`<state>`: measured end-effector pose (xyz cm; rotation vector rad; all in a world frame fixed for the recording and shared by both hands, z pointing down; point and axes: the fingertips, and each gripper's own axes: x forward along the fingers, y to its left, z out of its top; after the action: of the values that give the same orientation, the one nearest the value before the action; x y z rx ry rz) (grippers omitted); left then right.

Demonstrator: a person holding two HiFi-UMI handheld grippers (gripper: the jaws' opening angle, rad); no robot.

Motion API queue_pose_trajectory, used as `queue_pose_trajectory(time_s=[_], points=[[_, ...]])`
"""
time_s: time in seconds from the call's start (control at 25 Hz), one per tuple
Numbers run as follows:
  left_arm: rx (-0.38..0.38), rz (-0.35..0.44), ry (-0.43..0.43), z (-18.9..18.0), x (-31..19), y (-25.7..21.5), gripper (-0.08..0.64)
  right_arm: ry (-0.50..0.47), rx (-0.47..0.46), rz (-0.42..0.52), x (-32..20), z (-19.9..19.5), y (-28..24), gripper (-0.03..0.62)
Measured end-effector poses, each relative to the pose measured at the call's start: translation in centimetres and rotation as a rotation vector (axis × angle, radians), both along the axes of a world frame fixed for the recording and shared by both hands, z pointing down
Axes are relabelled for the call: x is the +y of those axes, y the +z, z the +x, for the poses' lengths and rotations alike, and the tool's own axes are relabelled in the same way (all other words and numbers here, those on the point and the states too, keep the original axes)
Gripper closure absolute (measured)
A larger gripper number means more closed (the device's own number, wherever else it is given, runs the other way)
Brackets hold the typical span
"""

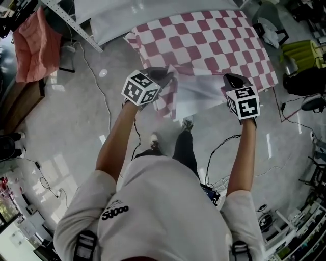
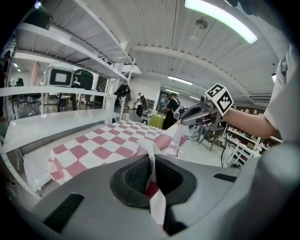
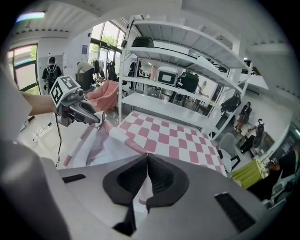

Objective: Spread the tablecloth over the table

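We see the left hand-held gripper (image 2: 152,180) clamped narrow on a near corner of the red-and-white checkered fabric tablecloth (image 1: 204,41). The right hand-held gripper (image 3: 146,171) pinches the other near corner. Both are raised and apart, with the near edge lifted and its pale underside showing. The rest lies flat beside the white metal shelf rack (image 1: 153,15).

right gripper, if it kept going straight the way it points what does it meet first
Most likely the checked tablecloth itself: the right gripper is shut on its near edge and points down at the cloth spread ahead. Depth is unclear, but nothing else shows between.
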<state>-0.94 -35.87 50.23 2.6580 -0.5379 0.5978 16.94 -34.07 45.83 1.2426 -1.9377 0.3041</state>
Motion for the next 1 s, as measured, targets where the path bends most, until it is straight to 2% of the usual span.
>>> queue_pose_trajectory(time_s=[0.16,0.44,0.8,1.0], points=[[0.028,0.006,0.073,-0.5,3.0,-1.5,0.527,0.070,0.005,0.029,4.7,-0.8,-1.5,0.569],[0.035,-0.004,0.169,0.8,8.0,-1.9,0.527,0.120,-0.018,0.009,11.1,-0.5,-1.8,0.569],[0.048,-0.038,0.155,2.1,14.0,-3.0,0.526,0.098,-0.065,0.014,17.0,0.4,-2.5,0.569],[0.043,-0.044,0.107,3.5,17.8,-3.2,0.526,0.035,-0.085,0.005,20.8,1.5,-2.1,0.569]])
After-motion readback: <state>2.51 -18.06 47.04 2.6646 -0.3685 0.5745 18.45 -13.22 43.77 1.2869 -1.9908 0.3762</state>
